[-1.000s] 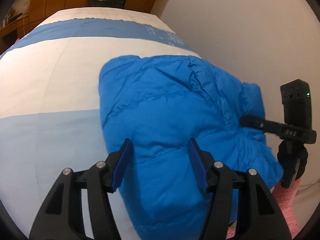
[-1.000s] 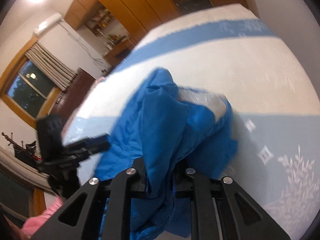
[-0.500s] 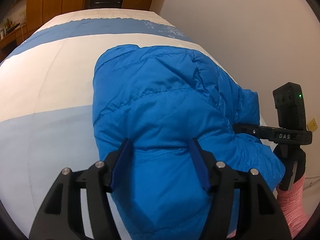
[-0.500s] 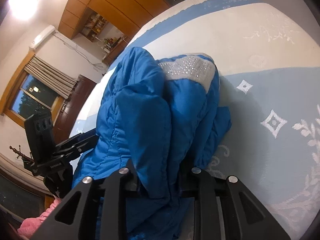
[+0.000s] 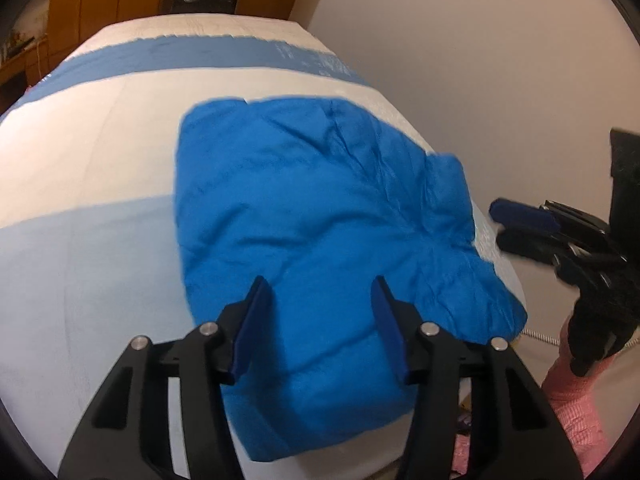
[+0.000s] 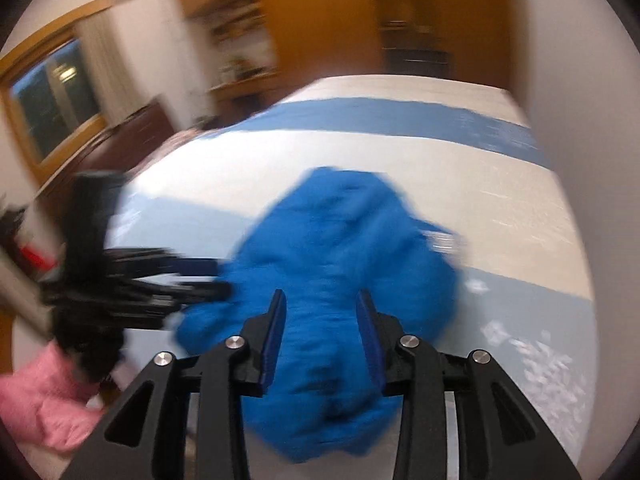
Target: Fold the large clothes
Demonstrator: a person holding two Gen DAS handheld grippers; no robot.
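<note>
- Sitting folded on the bed (image 5: 100, 168), the jacket (image 5: 320, 216) is a blue padded bundle near the bed's right edge, by the wall (image 5: 500, 60).
- Left claw (image 5: 320, 320): pads apart and straddling the near part of the jacket from above, jaws closing, no cloth pinched that I can see; probably lining up a tuck or press on the near edge.
- Right claw (image 6: 322, 340): jaws opening, pads clear of the fabric, so released; seen from the left view it hangs off the jacket's right side, apart from it.
- Likely reason: the fold is laid down, so the right side lets go while the left stays over it.
- Long axis runs from the near bed edge away toward the far blue stripe (image 5: 200, 52), roughly along the bed.
- Far end is broad and square; near end hangs slightly over the bed edge.
- Right view is motion-blurred, so collar or hem ends can't be told apart.
</note>
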